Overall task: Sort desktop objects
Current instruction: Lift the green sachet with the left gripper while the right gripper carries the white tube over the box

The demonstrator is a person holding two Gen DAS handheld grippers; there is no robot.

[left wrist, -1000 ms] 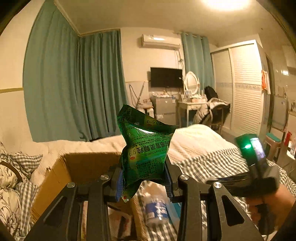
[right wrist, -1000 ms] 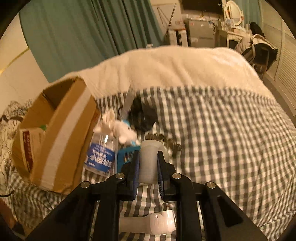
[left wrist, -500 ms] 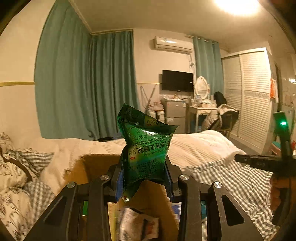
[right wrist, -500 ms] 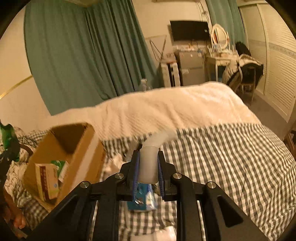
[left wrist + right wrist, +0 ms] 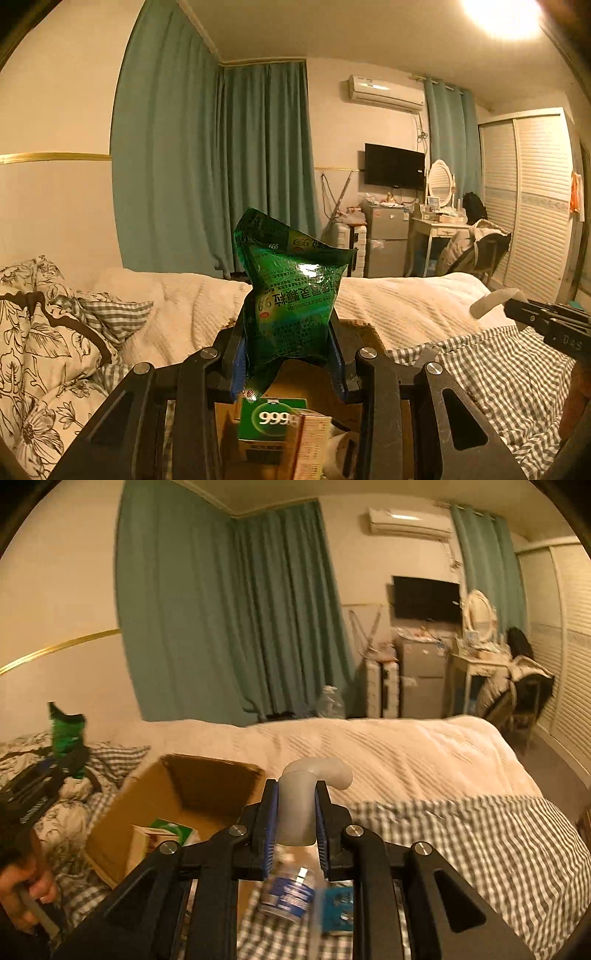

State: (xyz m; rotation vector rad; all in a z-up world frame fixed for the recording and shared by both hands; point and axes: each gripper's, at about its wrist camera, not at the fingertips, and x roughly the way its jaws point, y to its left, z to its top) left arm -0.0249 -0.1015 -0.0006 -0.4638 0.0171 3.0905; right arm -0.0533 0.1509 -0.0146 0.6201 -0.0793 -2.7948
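My left gripper (image 5: 288, 354) is shut on a crinkled green foil packet (image 5: 291, 295), held upright above an open cardboard box (image 5: 354, 328) on the bed. Inside the box lie a green-and-white carton (image 5: 271, 419) and a tan carton (image 5: 308, 443). My right gripper (image 5: 295, 812) is shut on a white bent plastic tube piece (image 5: 301, 797), lifted above the checked bedding to the right of the box (image 5: 155, 812). From the right wrist view the left gripper (image 5: 68, 757) with the packet shows at far left. The tube (image 5: 491, 302) also appears at right in the left wrist view.
Below my right gripper lie a blue-labelled water bottle (image 5: 290, 890) and a blue pack (image 5: 338, 912) on the checked sheet (image 5: 480, 849). Floral pillows (image 5: 44, 332) sit left of the box. A cream blanket (image 5: 406, 295) covers the far bed. A person's hand (image 5: 26, 886) holds the left tool.
My left gripper has carried the packet leftward until it hangs over the box's contents. My right gripper has lifted the tube piece off the bedding and tilted up toward the room.
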